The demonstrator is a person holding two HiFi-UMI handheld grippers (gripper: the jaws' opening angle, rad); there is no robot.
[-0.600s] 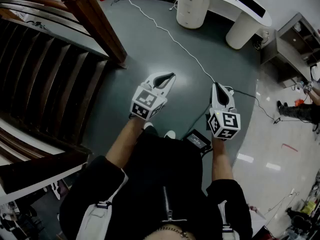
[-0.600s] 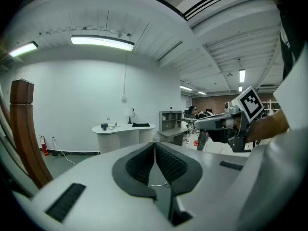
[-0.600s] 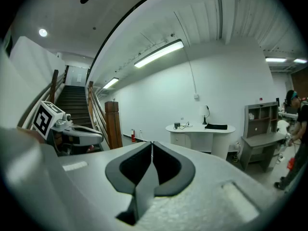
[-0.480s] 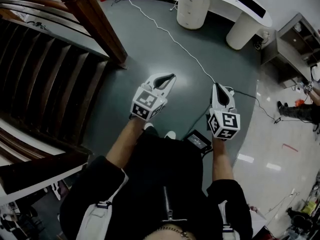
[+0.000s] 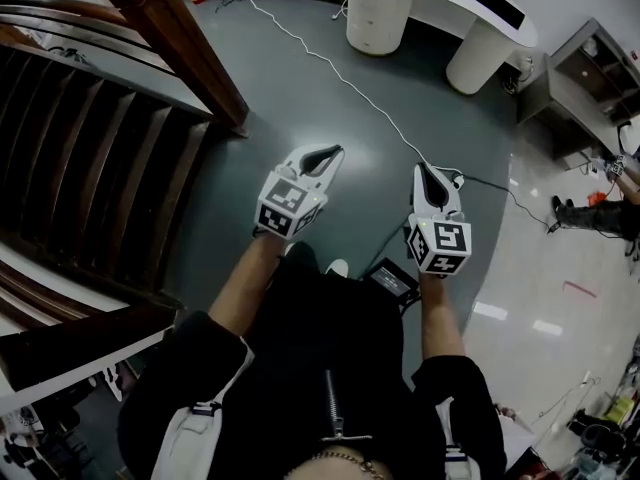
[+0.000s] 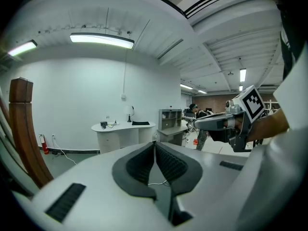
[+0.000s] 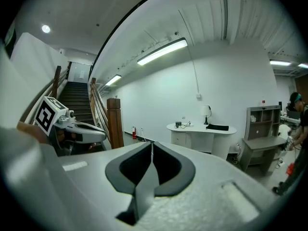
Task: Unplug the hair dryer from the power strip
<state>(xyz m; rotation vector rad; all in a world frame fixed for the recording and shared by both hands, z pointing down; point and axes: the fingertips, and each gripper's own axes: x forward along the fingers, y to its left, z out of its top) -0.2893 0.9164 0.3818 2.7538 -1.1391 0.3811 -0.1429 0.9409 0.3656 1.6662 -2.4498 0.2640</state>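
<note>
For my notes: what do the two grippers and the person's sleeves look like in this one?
Both the left gripper and right gripper have white, tapering shells with dark pads. Each carries a white cube printed with black square markers. The person wears a black zipped jacket, sleeves ending near the elbows.

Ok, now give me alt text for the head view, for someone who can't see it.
From above, a person in black holds out the left claw and right claw, both shut and empty, over a grey floor. A white cable crosses the floor toward a white desk; wooden stairs are on the left.
</note>
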